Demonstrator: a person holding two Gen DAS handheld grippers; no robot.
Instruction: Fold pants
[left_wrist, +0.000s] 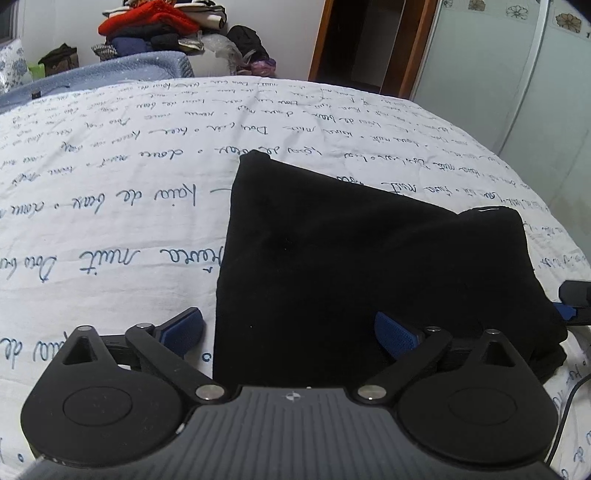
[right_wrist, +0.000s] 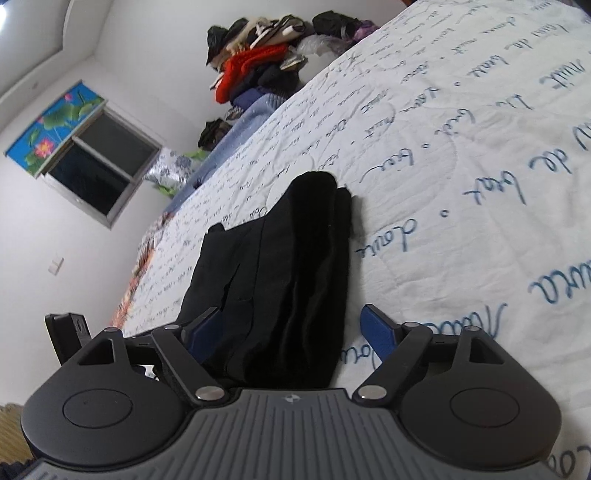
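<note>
The black pants (left_wrist: 369, 258) lie folded in a flat bundle on the white bedspread with blue script (left_wrist: 110, 221). My left gripper (left_wrist: 290, 330) is open at the bundle's near left edge, one blue pad over the sheet and one over the cloth, holding nothing. In the right wrist view the pants (right_wrist: 280, 266) run away from me as stacked layers. My right gripper (right_wrist: 291, 328) is open, its blue pads on either side of the near end of the bundle, apart from the cloth. The right gripper's tip (left_wrist: 570, 301) shows at the left wrist view's right edge.
A heap of clothes (left_wrist: 155, 29) sits beyond the bed's far side, next to a blue blanket (left_wrist: 122, 70). A doorway (left_wrist: 362, 40) and a wardrobe (left_wrist: 517, 74) stand at the right. A window (right_wrist: 99, 173) is on the far wall.
</note>
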